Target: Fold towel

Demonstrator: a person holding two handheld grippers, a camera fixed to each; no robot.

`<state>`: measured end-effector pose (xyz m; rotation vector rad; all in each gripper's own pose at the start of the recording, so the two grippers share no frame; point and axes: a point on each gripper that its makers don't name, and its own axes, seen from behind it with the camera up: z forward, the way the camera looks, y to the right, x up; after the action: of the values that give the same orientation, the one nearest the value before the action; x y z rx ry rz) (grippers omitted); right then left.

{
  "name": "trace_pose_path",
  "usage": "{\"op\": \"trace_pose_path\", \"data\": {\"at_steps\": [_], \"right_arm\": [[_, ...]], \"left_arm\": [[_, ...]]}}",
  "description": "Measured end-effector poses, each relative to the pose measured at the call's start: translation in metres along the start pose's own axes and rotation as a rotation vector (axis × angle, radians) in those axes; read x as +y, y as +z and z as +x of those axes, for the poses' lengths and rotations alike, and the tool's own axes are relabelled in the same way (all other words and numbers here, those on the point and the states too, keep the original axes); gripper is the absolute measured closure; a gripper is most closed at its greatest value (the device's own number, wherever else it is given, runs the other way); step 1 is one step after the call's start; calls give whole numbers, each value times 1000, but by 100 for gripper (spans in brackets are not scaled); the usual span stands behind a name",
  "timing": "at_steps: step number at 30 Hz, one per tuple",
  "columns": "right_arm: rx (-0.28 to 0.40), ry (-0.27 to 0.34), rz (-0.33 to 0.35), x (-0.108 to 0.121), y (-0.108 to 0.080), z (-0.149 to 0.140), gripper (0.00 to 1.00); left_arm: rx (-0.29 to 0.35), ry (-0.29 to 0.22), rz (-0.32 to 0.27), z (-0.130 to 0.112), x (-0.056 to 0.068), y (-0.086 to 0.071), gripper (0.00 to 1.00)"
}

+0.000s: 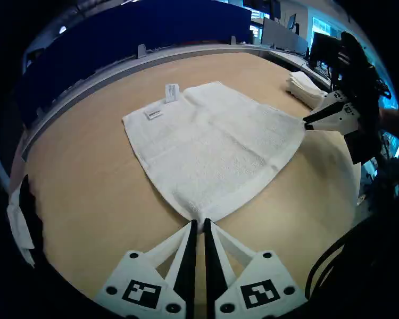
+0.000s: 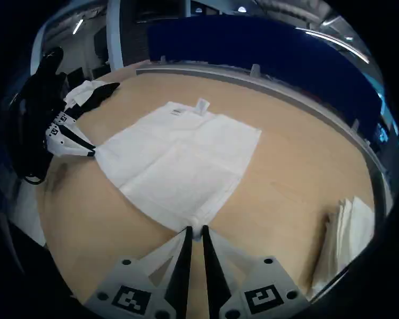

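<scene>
A white towel [image 1: 215,143] lay spread flat on a light wooden table [image 1: 93,175], its near edge pulled taut between 2 corners.

In the left gripper view, the left gripper [image 1: 199,222] sat at the bottom of the frame. Its 2 fingers were drawn almost together, with one towel corner pinched between the tips. That corner rose to a small peak where the fingers met it. At the right side of the same view, the right gripper [image 1: 307,124] met the next corner along that edge with its tips pressed together on the cloth. Dark equipment stood behind it.

The right gripper view showed the same grip up close: that gripper's fingers were nearly closed on a bunched corner low in the frame.

2 small tags [image 1: 171,92] lay at the towel's far edge - one standing up, the other flat on the cloth. Creases crossed the towel, dividing it into rough quarters.

A stack of folded white towels [image 1: 306,87] rested near the table's far right rim, apart from the spread towel. A blue partition [image 1: 146,26] ran along the back of the table.
</scene>
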<state>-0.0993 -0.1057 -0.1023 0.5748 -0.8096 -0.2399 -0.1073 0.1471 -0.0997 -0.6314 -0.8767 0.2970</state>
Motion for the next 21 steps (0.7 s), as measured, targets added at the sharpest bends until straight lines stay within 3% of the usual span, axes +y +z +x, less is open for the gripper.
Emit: {"op": "trace_pose_path", "data": {"at_steps": [12, 21], "right_arm": [[31, 6, 6, -7, -34, 24, 86], [40, 15, 12, -12, -61, 31, 86]], "left_arm": [[39, -63, 10, 21, 4, -36, 91], [53, -79, 5, 29, 17, -63, 91]]}}
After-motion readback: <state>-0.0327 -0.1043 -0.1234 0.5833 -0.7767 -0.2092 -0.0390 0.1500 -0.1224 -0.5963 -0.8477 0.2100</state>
